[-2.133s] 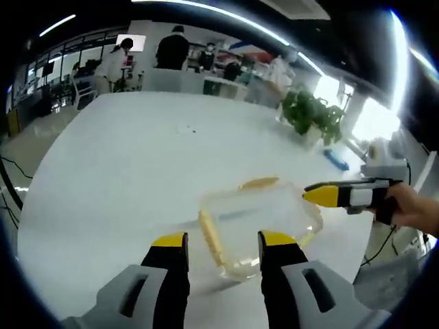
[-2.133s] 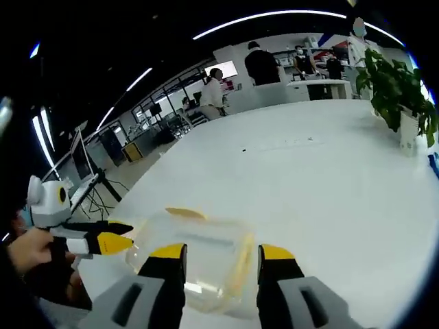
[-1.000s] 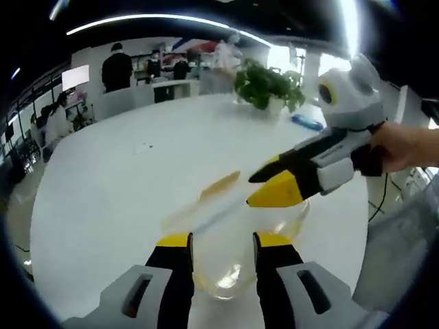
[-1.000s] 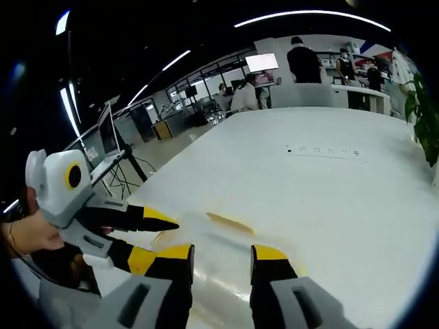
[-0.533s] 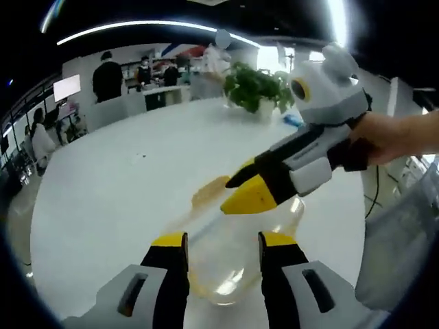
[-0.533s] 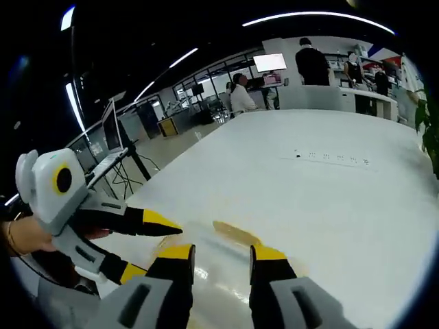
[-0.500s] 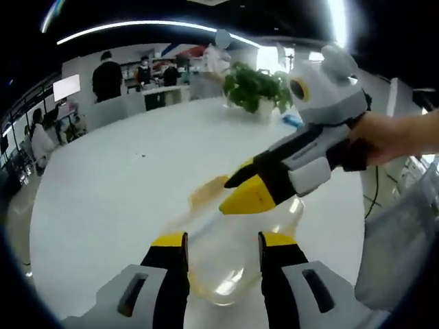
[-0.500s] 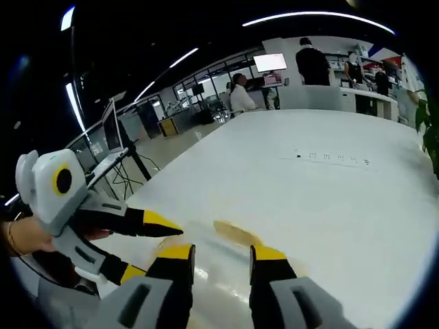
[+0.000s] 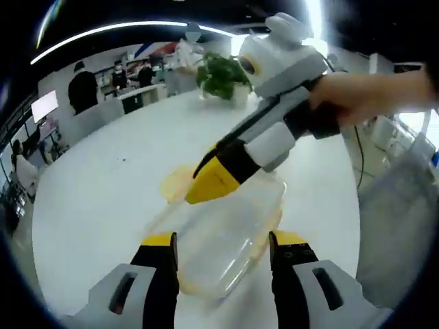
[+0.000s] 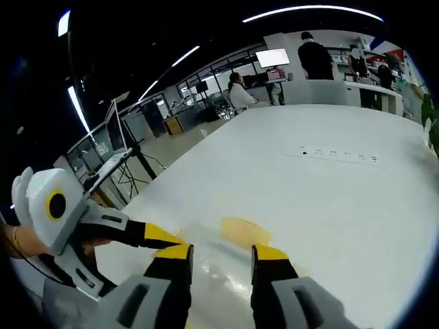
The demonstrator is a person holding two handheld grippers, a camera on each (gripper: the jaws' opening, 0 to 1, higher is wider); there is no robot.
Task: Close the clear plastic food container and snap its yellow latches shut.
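A clear, glossy, round-cornered plastic container point(image 9: 226, 236) sits on the smooth white surface point(image 9: 103, 199). The left hand-held gripper point(image 9: 223, 241) is released, straddling it. The right hand-held gripper point(image 9: 206, 179), also released, comes in from 2 o'clock beside a yellow latch point(image 9: 177, 184).

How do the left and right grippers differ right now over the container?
The left gripper straddles the near end of the container, jaws wide open; the right gripper reaches in from above, tips near the far yellow latch, jaws nearly together. Both have yellow tips.

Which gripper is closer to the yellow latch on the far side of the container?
Right. The right gripper has its tips directly beside the far yellow latch, over the container. The left gripper stands at the container's near edge.
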